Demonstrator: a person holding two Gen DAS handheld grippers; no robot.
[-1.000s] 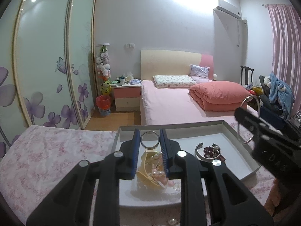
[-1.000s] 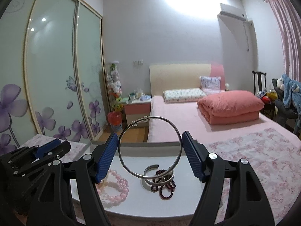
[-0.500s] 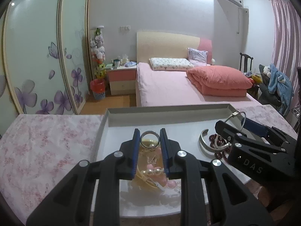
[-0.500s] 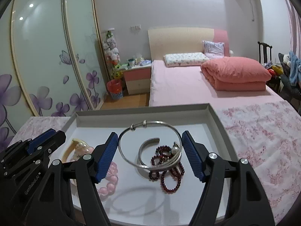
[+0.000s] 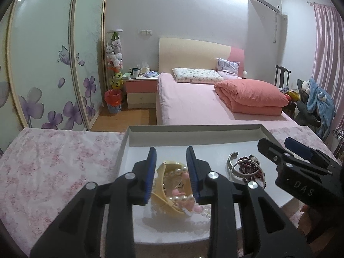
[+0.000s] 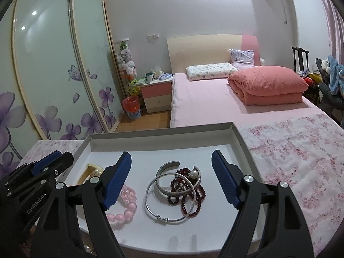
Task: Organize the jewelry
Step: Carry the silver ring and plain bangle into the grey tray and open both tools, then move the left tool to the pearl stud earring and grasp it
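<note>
Jewelry sits loose in a shallow white tray (image 6: pixel 236 133) on a floral-cloth surface (image 6: pixel 301 154). Two clusters.

Right cluster, right wrist view: thin silver bangle (image 6: pixel 171 197) lies flat on the tray floor, overlapping a wider open silver cuff (image 6: pixel 165 167) at its 12 o'clock and a dark red bead bracelet (image 6: pixel 193 202) at its 3 o'clock. The right gripper (image 6: pixel 172 178) has the bangle directly between its jaws, pads well apart at 9 and 3 o'clock of the ring and not touching it. Jaws are opening; nothing is held. The bangle has no long axis; its plane is flat to the tray, so a re-grasp would have to come across its width.

Left cluster, left wrist view: a cream hair clip with pearls (image 5: pixel 172 185) lies between the jaws of the left gripper (image 5: pixel 171 172), with pink beads just below it. Jaws narrow but opening; pads stand just beside the clip and I see no contact. A small ring could be in that heap, but I cannot make it out. A pink bead bracelet (image 6: pixel 126 206) lies at 9 o'clock of the bangle, partly under the right gripper's left jaw.

Judgement: both pieces look deposited. The deciding relation for the next move is that each gripper stands straight over its own cluster, so pulling back toward 6 o'clock should clear the tray without dragging anything. Risk: the bangle rests on the beads and may shift.
</note>
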